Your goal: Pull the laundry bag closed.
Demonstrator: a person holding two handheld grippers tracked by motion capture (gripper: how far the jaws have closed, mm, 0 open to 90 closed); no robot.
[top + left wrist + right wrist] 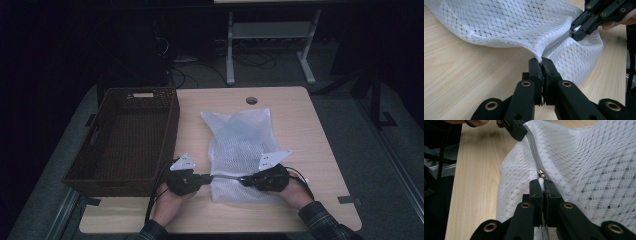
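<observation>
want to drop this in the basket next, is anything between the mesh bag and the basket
Nothing visible. The mesh bag lies on the table right beside the wicker basket, bare wood between them. Both the left tongs and right tongs are shut on the bag's zipper edge.

A dim room with grey carpet floor (350,145) around a light wooden table (300,125) — a round cable hole (251,100) near its far edge; beyond stand a white desk frame (270,35) and tangled cables (200,70) — the rest lies in darkness.
</observation>
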